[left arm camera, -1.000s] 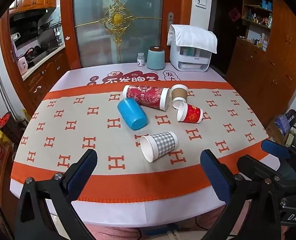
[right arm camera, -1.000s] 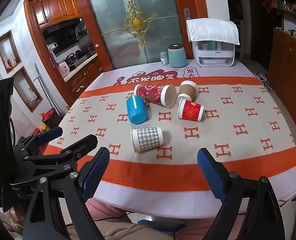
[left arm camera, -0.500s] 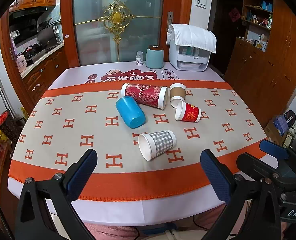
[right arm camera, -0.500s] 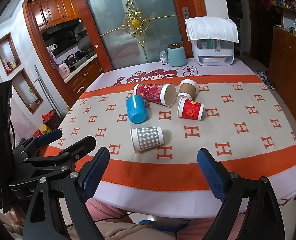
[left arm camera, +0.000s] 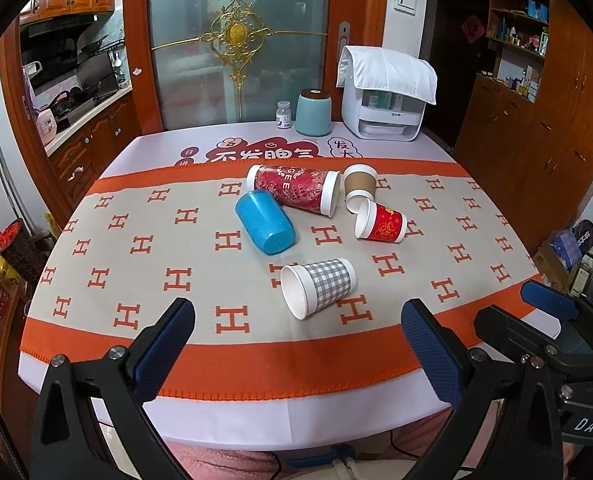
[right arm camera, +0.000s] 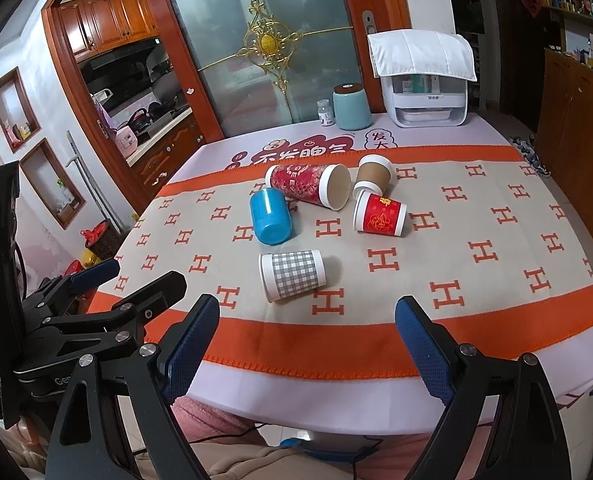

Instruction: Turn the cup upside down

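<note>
Several cups lie on their sides on the patterned tablecloth [left arm camera: 144, 264]: a grey checked paper cup [left arm camera: 318, 286] [right arm camera: 292, 275] nearest, a blue plastic cup [left arm camera: 265, 222] [right arm camera: 270, 218], a tall red patterned cup [left arm camera: 294, 188] [right arm camera: 308, 183], a small red cup [left arm camera: 381, 223] [right arm camera: 379, 214] and a brown cup [left arm camera: 359, 186] [right arm camera: 372, 176]. My left gripper [left arm camera: 296, 352] is open and empty, held back over the table's near edge. My right gripper [right arm camera: 308, 340] is open and empty at the same edge, to the right of the left one [right arm camera: 96, 312].
At the table's far end stand a teal canister [left arm camera: 313, 114], a small white bottle [left arm camera: 283, 115] and a white appliance under a cloth [left arm camera: 382, 96]. A wooden cabinet [left arm camera: 536, 128] stands to the right, a kitchen doorway to the left.
Both grippers have drifted back slightly from the table, staying open. The cups have not moved.
</note>
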The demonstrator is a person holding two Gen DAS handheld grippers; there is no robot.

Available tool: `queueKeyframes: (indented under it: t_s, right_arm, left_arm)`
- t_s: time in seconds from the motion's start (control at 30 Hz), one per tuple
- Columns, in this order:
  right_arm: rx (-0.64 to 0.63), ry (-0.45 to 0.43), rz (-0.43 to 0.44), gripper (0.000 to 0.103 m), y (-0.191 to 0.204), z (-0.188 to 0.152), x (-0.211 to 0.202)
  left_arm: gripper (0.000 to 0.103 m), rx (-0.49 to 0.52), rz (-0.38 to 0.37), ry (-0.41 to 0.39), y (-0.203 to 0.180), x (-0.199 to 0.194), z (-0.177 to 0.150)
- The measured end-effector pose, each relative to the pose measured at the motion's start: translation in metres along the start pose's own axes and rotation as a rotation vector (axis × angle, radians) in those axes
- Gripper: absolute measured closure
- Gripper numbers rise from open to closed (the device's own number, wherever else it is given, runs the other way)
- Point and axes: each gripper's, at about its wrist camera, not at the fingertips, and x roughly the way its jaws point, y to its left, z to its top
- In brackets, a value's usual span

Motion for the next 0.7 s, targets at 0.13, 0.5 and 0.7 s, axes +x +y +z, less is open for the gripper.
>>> queueKeyframes:
  t_s: [0.13,0.5,0.7]
  right_arm:
    - [0.0,0.001,-0.001,0.012,0.0005,-0.0004,0.0004]
    - [0.001,0.002,0.0,0.012,0.0003,-0.0002,0.0006]
    - [0.002,0.002,0.0,0.012,0.0004,-0.0006,0.0008]
  left_arm:
    - [0.001,-0.001,-0.001,0.002,-0.0001,0.0002,-0.0002]
    - [0.001,-0.001,-0.001,0.004,0.0005,0.0002,-0.0014]
    - [0.001,-0.001,0.0,0.003,0.0001,0.0001,-0.0024]
